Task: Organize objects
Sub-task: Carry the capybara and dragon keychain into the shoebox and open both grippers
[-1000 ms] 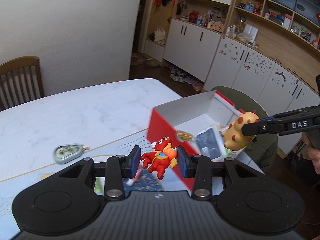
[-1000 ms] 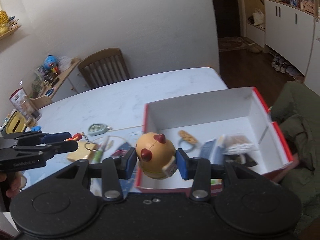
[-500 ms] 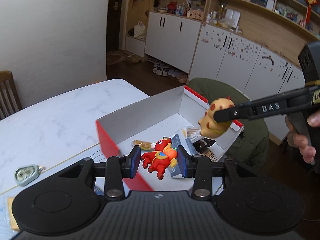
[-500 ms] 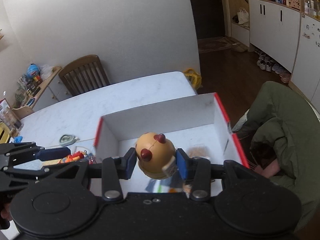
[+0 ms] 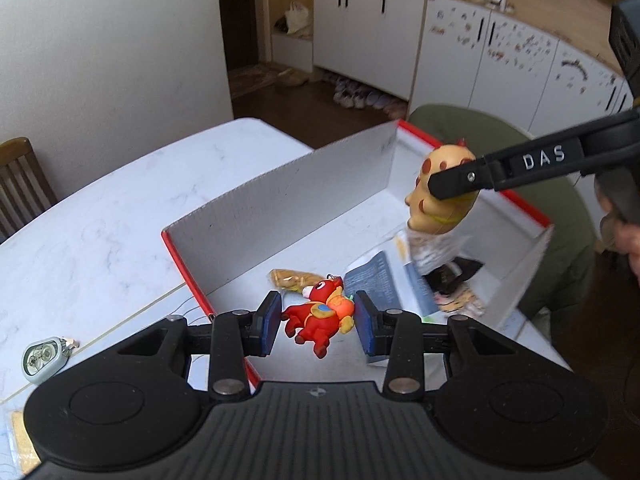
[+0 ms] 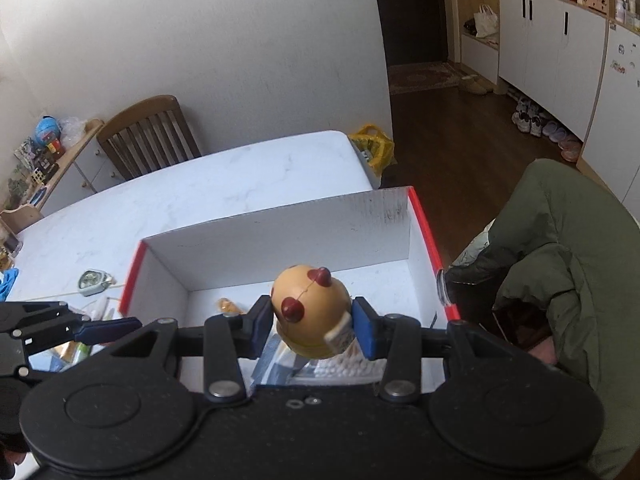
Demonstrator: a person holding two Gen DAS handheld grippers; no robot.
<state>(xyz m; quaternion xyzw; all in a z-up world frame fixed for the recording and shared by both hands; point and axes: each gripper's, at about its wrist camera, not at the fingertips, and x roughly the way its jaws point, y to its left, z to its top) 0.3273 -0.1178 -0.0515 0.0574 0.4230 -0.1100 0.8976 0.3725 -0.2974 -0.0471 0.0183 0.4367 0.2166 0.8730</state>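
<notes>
My left gripper [image 5: 317, 322] is shut on a small red horse figure [image 5: 318, 318] and holds it above the near left corner of a white box with red outer sides [image 5: 288, 196]. My right gripper [image 6: 310, 326] is shut on a round yellow toy with dark red spots [image 6: 310, 308] and holds it over the same box [image 6: 280, 236]; the toy also shows in the left wrist view [image 5: 442, 196]. Inside the box lie a blue booklet [image 5: 384, 284], a snack packet [image 5: 290, 278] and a dark item [image 5: 452, 276].
The box stands on a white marble table [image 5: 100, 220]. A pale green keychain case [image 5: 42, 358] lies left of the box. A wooden chair [image 6: 150, 136] stands at the far side. A green coat over a seat [image 6: 560, 260] is right of the box.
Both grippers have moved further over the box with their toys held. The right gripper's toy is now lower over the box's right half; the view has swung toward the box.
</notes>
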